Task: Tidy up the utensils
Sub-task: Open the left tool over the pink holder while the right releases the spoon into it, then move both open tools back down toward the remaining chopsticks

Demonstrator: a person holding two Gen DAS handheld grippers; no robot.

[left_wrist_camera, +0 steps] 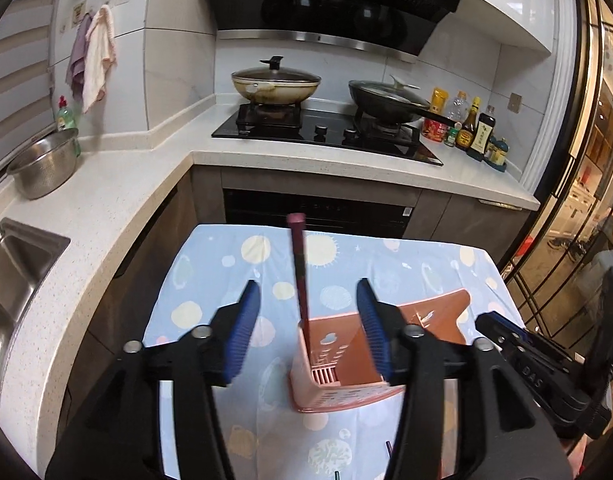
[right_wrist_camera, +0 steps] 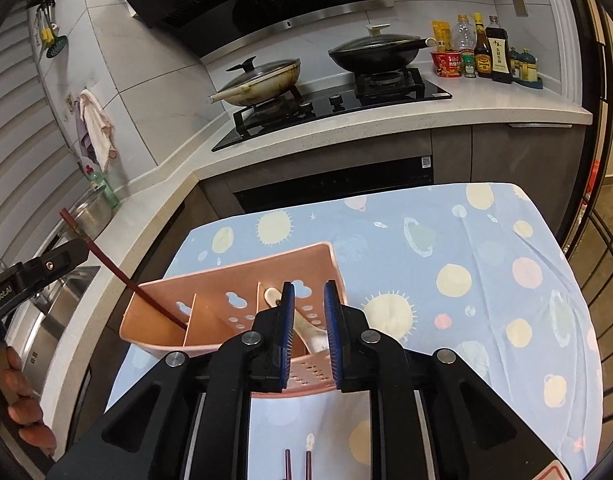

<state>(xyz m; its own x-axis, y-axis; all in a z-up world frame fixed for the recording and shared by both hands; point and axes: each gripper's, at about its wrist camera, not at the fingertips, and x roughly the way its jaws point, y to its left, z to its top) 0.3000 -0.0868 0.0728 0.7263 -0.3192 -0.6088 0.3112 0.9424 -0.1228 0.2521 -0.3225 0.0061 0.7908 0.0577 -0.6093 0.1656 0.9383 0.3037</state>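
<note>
A pink utensil holder with compartments stands on the blue patterned tablecloth. A dark red chopstick leans in its left compartment. My left gripper is open, its fingers apart either side of the chopstick, not touching it. My right gripper is partly open above the holder's right compartment, where a white spoon lies between the fingers; it does not seem gripped. More chopsticks lie on the cloth near the bottom edge.
A stove with two lidded pans and sauce bottles stand on the counter behind. A sink and steel colander are at the left. Glass doors are at the right.
</note>
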